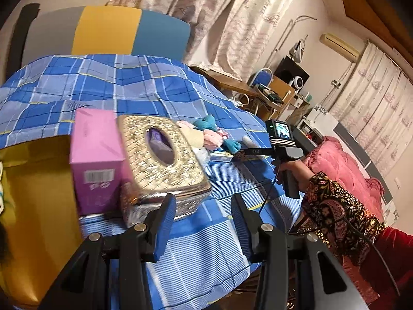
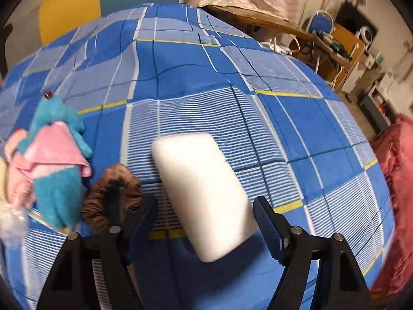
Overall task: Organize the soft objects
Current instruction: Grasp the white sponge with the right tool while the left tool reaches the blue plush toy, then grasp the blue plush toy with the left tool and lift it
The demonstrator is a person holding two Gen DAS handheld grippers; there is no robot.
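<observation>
A white foam block (image 2: pixel 204 193) lies on the blue checked bedspread (image 2: pixel 196 64). My right gripper (image 2: pixel 206 202) stands open over it, one finger on each side, and the pads do not press on it. Just left of it are a brown scrunchie (image 2: pixel 111 191) and a blue and pink plush toy (image 2: pixel 54 165). My left gripper (image 1: pixel 202 201) is open with nothing between its fingers, just in front of a glittery tissue box (image 1: pixel 162 155). The plush toy (image 1: pixel 211 131) lies beyond that box.
A pink carton (image 1: pixel 95 155) stands against the tissue box, with a yellow bag (image 1: pixel 33 206) to its left. A hand in a flowered sleeve (image 1: pixel 335 206) holds the right gripper's handle. A red quilt (image 2: pixel 397 180) lies beside the bed, with a cluttered wooden desk (image 2: pixel 335 49) behind.
</observation>
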